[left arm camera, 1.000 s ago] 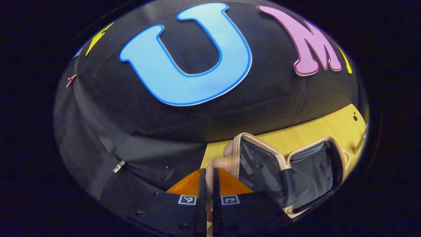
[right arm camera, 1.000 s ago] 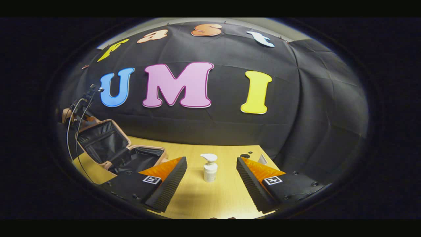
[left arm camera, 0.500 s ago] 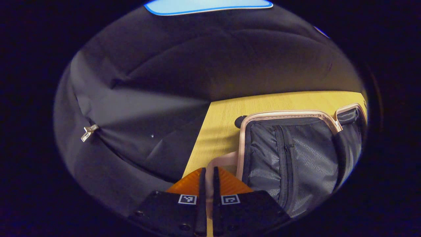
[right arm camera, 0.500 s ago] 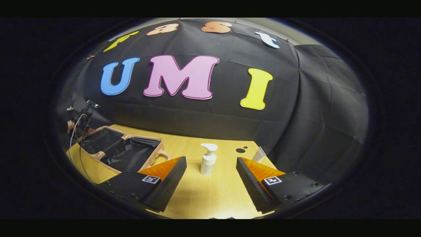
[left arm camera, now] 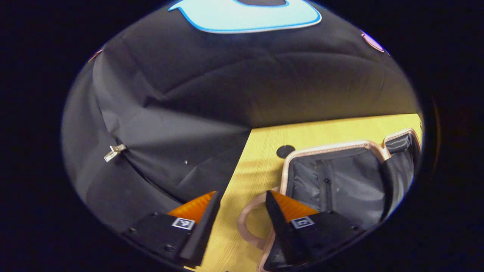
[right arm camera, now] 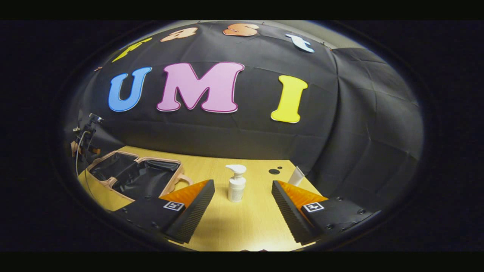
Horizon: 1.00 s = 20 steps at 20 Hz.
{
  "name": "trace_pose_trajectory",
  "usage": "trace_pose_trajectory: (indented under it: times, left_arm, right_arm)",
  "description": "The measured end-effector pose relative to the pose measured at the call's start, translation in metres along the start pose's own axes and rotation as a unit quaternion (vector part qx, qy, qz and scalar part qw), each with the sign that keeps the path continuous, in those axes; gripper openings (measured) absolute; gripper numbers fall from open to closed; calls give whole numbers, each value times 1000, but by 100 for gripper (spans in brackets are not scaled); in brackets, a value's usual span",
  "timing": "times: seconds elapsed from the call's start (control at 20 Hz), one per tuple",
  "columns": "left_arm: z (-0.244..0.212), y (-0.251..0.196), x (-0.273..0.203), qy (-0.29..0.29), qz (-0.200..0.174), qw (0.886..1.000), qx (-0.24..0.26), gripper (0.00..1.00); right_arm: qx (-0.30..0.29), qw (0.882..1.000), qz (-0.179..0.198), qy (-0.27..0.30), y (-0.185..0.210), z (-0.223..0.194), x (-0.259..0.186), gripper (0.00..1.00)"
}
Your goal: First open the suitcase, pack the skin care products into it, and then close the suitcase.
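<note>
Yellow table (right arm camera: 242,226) under me: the suitcase (right arm camera: 132,177) lies flat open at its left end. My left gripper (left arm camera: 242,215) gapes wide over its handle (left arm camera: 247,223), holding nothing. My right gripper (right arm camera: 242,204) is wide too, the pump bottle (right arm camera: 236,183) standing beyond its fingers.

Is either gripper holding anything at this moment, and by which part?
Nothing. The left gripper is open over the suitcase handle; the right gripper is open short of the pump bottle.

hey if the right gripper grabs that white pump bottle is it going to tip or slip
The pump bottle stands tall on a narrow base, so a nudge up high would probably tip it. Its smooth round body may slip or twist; gripping low seems safer.
</note>
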State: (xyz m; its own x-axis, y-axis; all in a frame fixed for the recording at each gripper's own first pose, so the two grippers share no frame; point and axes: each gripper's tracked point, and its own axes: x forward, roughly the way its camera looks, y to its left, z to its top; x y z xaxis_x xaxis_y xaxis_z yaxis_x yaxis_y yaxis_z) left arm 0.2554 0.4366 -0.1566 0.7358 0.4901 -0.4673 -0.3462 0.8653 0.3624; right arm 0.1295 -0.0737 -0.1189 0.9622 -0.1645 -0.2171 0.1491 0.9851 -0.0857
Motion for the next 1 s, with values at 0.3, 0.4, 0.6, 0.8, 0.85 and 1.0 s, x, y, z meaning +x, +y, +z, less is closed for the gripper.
trace_pose_trajectory:
  times: [0.3, 0.4, 0.6, 0.8, 0.85, 1.0]
  left_arm:
    - [73, -97, -119, -119, -79, 989, -37, 97]
    - [83, -149, -153, -142, -125, 981, -50, 98]
    - [90, -266, -215, -196, -215, 957, -7, 98]
    - [62, -409, -259, -181, -320, 930, 10, 98]
    - [57, -434, -264, -181, -336, 924, 15, 98]
    - [36, -512, -288, -155, -398, 904, 22, 98]
  right_arm:
    - [9, 1000, -14, -11, -32, 8, 1, 97]
    - [-5, 1000, -19, -18, -44, 8, 2, 97]
    - [-18, 999, -38, -28, -74, 2, 9, 97]
    - [-4, 998, -64, -18, -105, -16, 15, 97]
    - [0, 998, -68, -15, -110, -21, 16, 97]
    - [7, 997, -78, 2, -132, -40, 20, 97]
